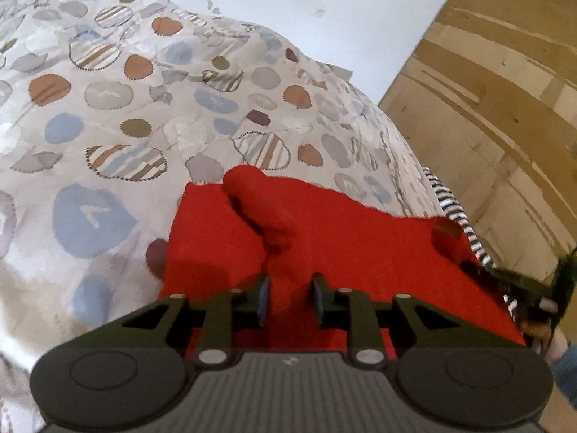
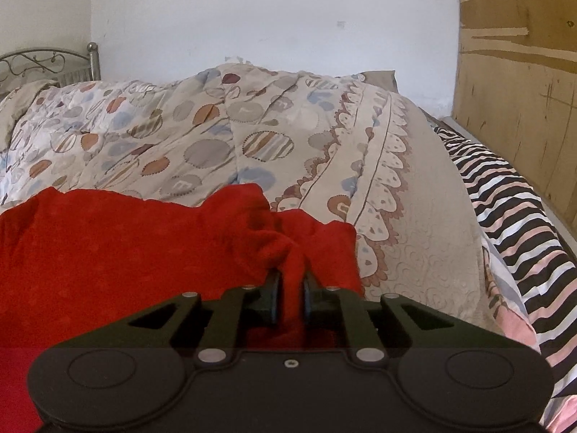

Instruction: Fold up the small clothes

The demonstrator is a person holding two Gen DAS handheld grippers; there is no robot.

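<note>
Garment [image 2: 108, 238], red, small, knit-like; lies on patterned quilt [image 2: 223, 133] across lower half of both views. Right gripper [image 2: 290, 297]: clenched on a bunched fold at the cloth's right edge, pads pressing it. Left gripper [image 1: 290, 299]: jaws partly apart with red cloth between them; whether the pads press it cannot be told. Long axis of the cloth runs left to right in the right wrist view, spreading toward lower left from the pinched fold. Each gripper sits at the near edge; judged ready for a lift and fold away. Striped sheet [image 2: 505, 195] at right. No readable writing or brand.
</note>
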